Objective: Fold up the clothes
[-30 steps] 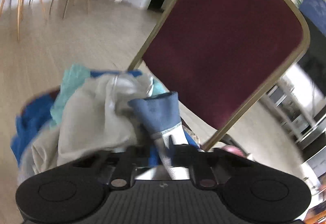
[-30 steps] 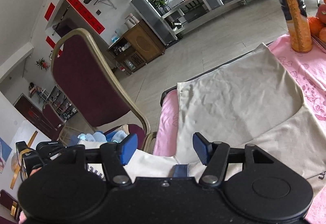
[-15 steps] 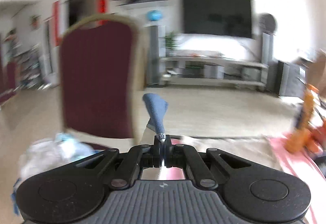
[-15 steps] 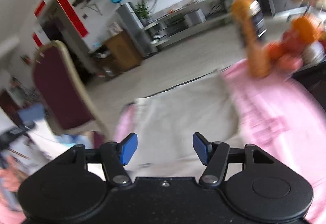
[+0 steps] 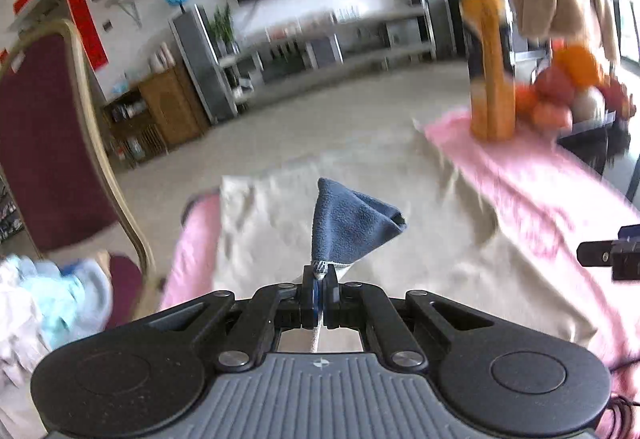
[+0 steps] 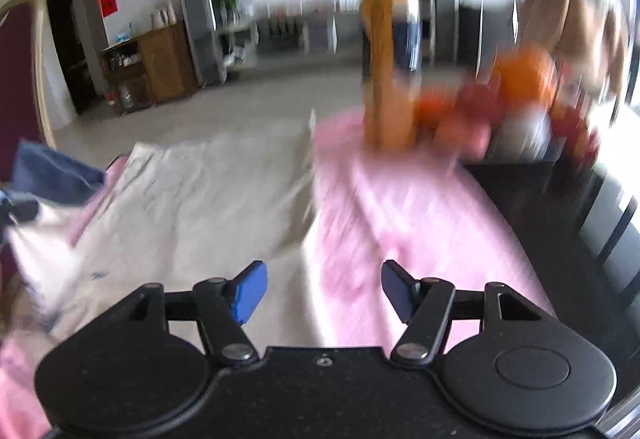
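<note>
While my left gripper (image 5: 319, 289) pinches the white-edged hem of one blue cloth (image 5: 348, 225), the cloth stands up from the fingers, its long axis pointing up and away over one beige garment (image 5: 420, 239) spread flat on the pink table cover (image 5: 560, 191). My right gripper (image 6: 322, 289) hangs spread apart and empty above that cover, near one orange bottle (image 6: 390, 51).

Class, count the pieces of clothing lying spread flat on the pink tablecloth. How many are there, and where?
1: a beige garment lies flat on the pink tablecloth, towards the maroon chair. The left gripper holds a blue-trimmed garment above it.
</note>
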Available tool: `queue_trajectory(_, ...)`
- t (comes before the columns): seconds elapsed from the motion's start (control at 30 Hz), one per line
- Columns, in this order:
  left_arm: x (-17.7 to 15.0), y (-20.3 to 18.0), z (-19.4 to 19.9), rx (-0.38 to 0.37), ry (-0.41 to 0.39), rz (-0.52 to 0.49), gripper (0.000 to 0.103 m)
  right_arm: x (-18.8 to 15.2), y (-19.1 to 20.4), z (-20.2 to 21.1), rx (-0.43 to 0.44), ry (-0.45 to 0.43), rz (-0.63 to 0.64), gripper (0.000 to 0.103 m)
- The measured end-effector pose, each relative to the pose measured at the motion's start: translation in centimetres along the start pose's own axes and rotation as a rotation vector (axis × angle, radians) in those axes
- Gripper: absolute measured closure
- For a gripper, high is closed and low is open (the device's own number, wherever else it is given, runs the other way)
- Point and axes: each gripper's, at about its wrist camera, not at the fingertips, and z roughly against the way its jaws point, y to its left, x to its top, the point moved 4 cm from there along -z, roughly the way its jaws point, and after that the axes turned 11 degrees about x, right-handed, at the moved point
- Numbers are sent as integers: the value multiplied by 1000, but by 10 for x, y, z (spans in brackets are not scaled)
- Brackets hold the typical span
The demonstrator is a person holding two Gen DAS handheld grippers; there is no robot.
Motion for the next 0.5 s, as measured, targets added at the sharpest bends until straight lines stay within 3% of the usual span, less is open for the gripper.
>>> queue_trajectory(0.13, -14, -37, -16, 1, 45, -79, 100, 1, -15, -5, 81, 21, -139, 42)
queue_trajectory(0.2, -19, -55, -20, -21, 71, -118, 86, 1, -22, -6, 112, 19, -195, 42)
queue_trajectory(0.33, -25, -73, -4, -94, 68, -150, 78, -4, -34, -16, 142, 50, -284, 42)
queue_trajectory(0.37, -25, -66, 2, -111, 50, -144, 72, -4, -36, -17, 143, 51, -297, 42)
queue_trajectory(0.5, -28, -22, 15, -183, 28, -78, 67, -8, -34, -22, 133, 62, -294, 42)
